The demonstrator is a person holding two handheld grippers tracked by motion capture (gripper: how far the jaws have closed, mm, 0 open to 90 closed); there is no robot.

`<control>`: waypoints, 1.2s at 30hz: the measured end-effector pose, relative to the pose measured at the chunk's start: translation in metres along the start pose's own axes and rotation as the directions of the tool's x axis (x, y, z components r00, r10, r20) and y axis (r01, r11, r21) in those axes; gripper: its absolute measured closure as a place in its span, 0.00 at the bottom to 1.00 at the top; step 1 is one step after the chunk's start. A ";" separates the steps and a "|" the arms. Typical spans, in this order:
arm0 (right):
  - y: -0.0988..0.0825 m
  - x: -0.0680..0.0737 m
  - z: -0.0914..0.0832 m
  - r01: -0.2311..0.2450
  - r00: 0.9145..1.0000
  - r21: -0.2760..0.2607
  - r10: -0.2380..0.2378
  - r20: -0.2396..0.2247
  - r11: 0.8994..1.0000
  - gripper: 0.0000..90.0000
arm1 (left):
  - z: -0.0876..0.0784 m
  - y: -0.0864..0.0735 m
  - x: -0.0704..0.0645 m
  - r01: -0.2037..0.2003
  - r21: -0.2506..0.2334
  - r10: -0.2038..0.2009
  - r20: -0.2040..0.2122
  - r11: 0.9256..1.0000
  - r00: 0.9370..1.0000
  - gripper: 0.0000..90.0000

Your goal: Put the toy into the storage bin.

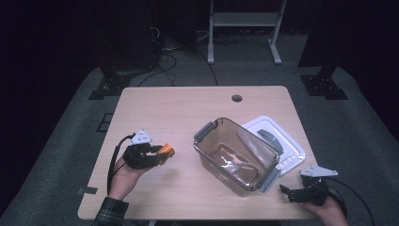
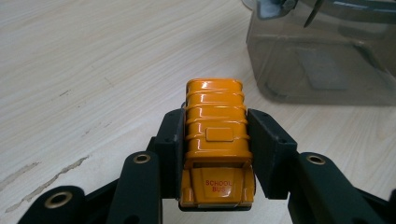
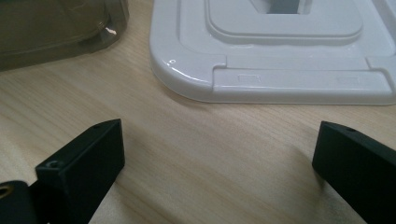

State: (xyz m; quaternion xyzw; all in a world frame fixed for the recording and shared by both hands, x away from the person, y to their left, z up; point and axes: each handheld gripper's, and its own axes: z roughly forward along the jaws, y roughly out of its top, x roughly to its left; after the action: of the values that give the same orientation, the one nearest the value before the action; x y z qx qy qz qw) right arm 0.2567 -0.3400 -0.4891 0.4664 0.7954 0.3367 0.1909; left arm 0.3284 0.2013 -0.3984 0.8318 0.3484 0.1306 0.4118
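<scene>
Pick done: left tool (image 2: 215, 154) clamped on toy school bus (image 2: 215, 140), held above tabletop (image 1: 179, 113) left of clear container (image 1: 235, 153). Right tool (image 3: 219, 172) released, idle near white lid (image 3: 289, 60). Remaining, est.: carry bus over, place inside container.

Wooden table (image 1: 188, 113), round hole (image 1: 236, 98) near far edge. Beyond it, a white frame (image 1: 244, 19) and cables (image 1: 164, 52), possibly equipment stands.

Left gripper (image 1: 162, 153): black body, grey triangular top plate, black trailing cable, brass-coloured pivot screws. Right gripper (image 1: 285, 192): identical black construction, lower right of frame. Plaid sleeve (image 1: 110, 213), lower left.
</scene>
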 end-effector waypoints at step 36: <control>0.000 0.000 0.000 0.000 1.000 0.000 0.000 0.000 1.000 0.01 | -0.026 0.050 -0.032 -0.035 -0.104 0.046 0.105 0.994 0.993 0.65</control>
State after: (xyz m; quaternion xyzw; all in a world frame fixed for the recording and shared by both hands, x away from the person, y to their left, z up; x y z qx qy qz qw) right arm 0.2567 -0.3400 -0.4891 0.4663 0.7954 0.3366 0.1910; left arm 0.3158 0.1741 -0.3411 0.8223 0.3018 0.1118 0.4693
